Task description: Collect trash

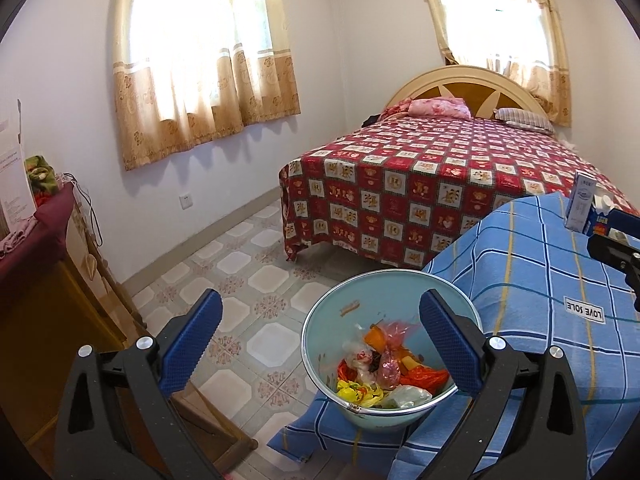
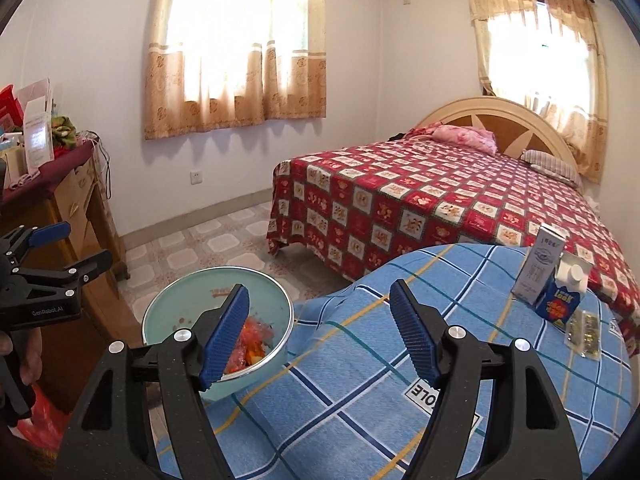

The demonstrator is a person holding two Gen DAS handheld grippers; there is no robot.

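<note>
Both tools empty. Left tool [image 1: 320, 344] spread to its widest, nothing between the pads, hanging above the pale green trash bin [image 1: 340, 300], which holds crumpled wrappers and plastic bags [image 1: 384, 372]. Right tool [image 2: 320, 332] also spread, no thing between its fingers, aimed over the blue checked cloth on the desk [image 2: 360, 360]. Bin stands at the desk's near-left edge, touching the cloth. Remaining trash sits at the far right of the desk: a grey-white carton [image 2: 540, 272], upright; a blue carton [image 2: 562, 294] just beside it, touching or nearly so; a flat clear packet [image 2: 584, 332] lying near them. Judgement: next step is a pick from this group by the right tool, the nearer one. Suggest taking the grey-white carton first, across its narrow faces and low on the body so it does not tip into the blue one. The flat packet needs a steeper approach and a pinch at one edge; cloth may bunch under the pads.
</note>
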